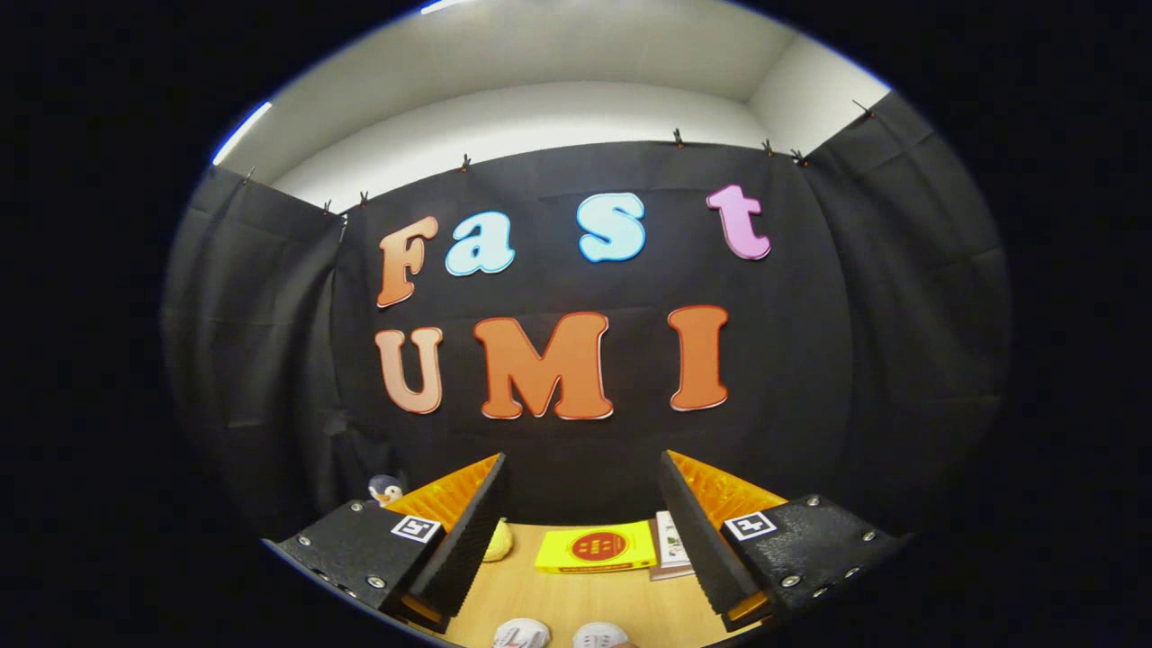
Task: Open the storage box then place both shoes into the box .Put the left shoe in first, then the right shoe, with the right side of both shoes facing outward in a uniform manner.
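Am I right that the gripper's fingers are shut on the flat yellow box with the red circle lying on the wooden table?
Not quite: the gripper view shows the gripper open, its fingers wide apart and holding nothing. The flat yellow box with the red circle does lie on the wooden table, beyond the fingers.

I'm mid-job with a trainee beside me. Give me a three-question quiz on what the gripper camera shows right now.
1. True or false: the gripper is shut on a shoe.
2. Multiple choice: what lies on the wooden table beyond the fingers, seen between them? A) a yellow flat box with a red round mark B) a blue mug C) a green towel
3. Fill in: the two pale rounded shoe tips sit on the table at the near edge, ____ the two fingers.

Key: 1 false, the fingers stand wide apart and hold nothing. 2 A, the yellow flat box. 3 between.
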`<state>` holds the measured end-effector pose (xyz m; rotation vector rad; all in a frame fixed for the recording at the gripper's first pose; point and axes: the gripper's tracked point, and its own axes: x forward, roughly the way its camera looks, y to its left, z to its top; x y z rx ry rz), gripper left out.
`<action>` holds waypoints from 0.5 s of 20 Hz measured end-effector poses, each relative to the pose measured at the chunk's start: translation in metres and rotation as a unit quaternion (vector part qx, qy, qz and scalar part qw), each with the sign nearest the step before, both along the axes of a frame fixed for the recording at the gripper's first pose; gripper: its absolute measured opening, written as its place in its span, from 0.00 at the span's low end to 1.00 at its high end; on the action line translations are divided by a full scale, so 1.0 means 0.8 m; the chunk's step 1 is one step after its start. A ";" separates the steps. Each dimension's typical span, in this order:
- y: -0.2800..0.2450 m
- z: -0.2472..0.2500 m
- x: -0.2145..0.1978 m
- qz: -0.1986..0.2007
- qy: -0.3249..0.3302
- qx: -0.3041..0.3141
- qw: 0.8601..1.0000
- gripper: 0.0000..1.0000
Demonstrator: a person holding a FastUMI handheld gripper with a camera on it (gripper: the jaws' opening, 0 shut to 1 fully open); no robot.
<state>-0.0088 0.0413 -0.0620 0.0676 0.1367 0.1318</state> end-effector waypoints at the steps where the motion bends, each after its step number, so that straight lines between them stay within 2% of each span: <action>1: 0.014 -0.015 -0.001 0.017 0.016 0.009 1.000 0.98; 3: 0.043 -0.049 -0.002 0.046 0.050 0.015 0.998 0.98; 6: 0.085 -0.113 -0.008 0.084 0.106 -0.010 0.991 0.98; 10: 0.152 -0.188 -0.035 0.152 0.181 -0.001 0.972 0.97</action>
